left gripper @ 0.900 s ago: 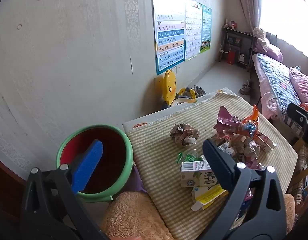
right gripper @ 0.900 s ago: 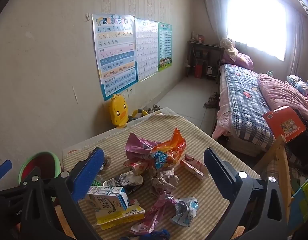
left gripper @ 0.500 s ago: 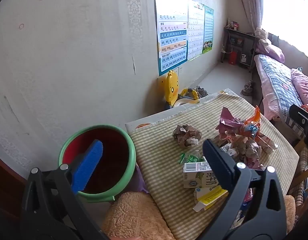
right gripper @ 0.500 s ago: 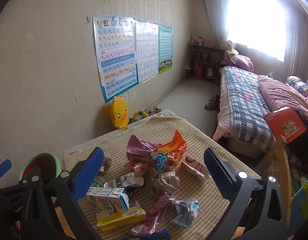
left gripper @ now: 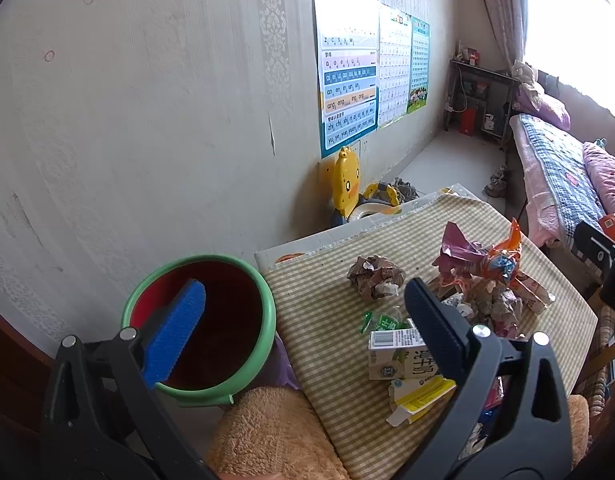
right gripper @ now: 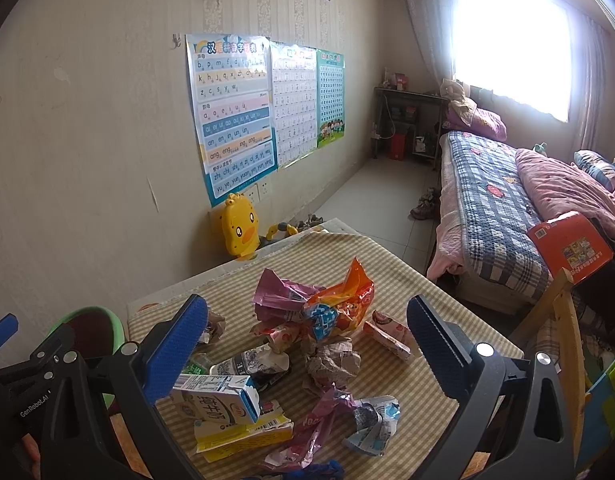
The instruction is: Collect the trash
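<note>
Trash sits piled on a small table with checked cloth [right gripper: 387,276]. Right wrist view shows most of the pile: milk carton [right gripper: 215,398] at near left, yellow flattened box [right gripper: 243,434] under it, crumpled brown paper [right gripper: 333,362] mid-pile, orange-pink snack bags [right gripper: 327,304] behind, pink wrapper [right gripper: 315,428] nearest the camera. Left wrist view adds the green-rimmed red bin [left gripper: 211,320] beside the table's left edge, plus a separate paper ball [left gripper: 375,278] set apart from the heap; in the right view the bin only peeks in at far left.

Milk carton lies on its side, long axis roughly left-right across the table, opened spout end toward the right in the right view.

Left gripper [left gripper: 303,332] wide open, nothing between jaws, hanging over bin and table edge. Right gripper [right gripper: 307,344] wide open, empty, above the pile.
</note>
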`<state>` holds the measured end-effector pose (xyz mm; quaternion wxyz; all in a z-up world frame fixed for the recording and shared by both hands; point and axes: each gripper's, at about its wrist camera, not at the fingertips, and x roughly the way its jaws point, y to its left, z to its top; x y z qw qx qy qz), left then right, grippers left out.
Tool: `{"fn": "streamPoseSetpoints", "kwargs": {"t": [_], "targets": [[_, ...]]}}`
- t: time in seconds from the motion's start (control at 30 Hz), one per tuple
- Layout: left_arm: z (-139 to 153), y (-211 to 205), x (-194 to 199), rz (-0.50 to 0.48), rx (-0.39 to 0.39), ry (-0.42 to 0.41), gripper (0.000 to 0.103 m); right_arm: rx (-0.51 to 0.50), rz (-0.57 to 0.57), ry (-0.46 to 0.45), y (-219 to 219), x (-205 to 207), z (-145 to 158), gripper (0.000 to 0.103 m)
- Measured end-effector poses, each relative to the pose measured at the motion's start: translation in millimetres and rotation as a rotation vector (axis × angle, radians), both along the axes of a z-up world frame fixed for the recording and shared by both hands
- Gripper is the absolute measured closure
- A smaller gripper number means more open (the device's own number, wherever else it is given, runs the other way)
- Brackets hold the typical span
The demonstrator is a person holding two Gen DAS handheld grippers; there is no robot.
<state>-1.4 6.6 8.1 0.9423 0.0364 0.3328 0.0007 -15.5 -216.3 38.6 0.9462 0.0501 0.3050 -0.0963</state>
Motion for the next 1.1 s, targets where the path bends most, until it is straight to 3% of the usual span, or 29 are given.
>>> {"fn": "streamPoseSetpoints", "kwargs": {"t": [1.1], "targets": [[-4.8,0.8,1.4,0.010,0.008,0.014,0.005,0.007,0.007,0.000,1.8,-2.1,-4.4,0.007]]}}
